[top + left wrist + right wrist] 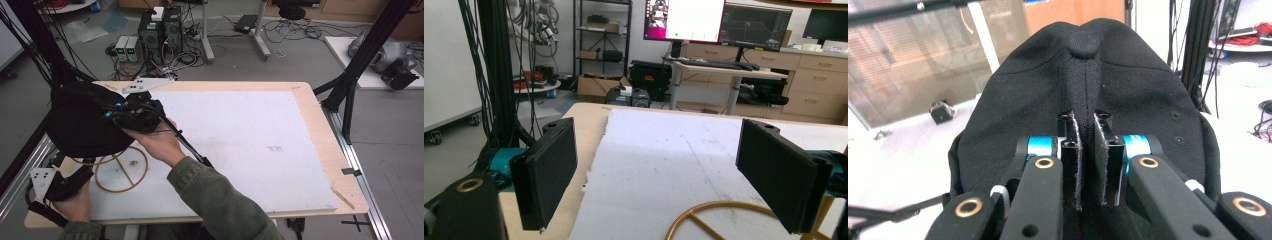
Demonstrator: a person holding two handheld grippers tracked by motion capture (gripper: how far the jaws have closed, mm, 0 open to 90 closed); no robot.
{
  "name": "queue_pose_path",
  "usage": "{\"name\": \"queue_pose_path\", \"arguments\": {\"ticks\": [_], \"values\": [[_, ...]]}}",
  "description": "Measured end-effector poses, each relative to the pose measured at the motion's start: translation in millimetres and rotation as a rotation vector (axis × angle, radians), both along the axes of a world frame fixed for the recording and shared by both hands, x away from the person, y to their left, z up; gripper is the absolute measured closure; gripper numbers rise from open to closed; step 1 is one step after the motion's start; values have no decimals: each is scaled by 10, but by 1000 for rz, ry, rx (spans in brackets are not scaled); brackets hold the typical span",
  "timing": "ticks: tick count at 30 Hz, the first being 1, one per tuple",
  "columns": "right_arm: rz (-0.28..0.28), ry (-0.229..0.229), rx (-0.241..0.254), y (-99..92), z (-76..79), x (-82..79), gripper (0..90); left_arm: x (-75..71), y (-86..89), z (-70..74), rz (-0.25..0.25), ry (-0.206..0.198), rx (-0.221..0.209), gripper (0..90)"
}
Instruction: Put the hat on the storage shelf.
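A: Right forearm slants from bottom centre up to the frame's left, and the right gripper has its jaws pinched on a fold of the black cap.

B: Cap's at the left edge, above the gold wire stand on the white foam board.

A: Left gripper, lower left, jaws spread wide, holding nothing.

Black cap, tan wire stand, white board on pale wooden counter, olive sleeve.
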State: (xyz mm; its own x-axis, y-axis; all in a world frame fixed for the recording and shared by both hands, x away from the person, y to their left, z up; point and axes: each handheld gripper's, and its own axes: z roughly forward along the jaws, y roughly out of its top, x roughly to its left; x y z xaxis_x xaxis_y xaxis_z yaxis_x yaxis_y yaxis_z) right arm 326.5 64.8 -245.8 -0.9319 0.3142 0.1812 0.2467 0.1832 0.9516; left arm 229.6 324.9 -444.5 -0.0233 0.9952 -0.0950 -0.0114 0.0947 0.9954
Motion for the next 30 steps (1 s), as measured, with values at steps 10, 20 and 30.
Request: {"name": "queue_pose_path", "arguments": {"ticks": [10,20,30], "values": [[11,-12,-25,19,1,-27,838,8,21,-12,7,1,-22,171],[34,-11,-21,56,-15,-55,718,4,25,-12,8,0,-29,171],[52,9,-16,27,-77,-33,427,4,21,-13,8,0,-28,171]]}}
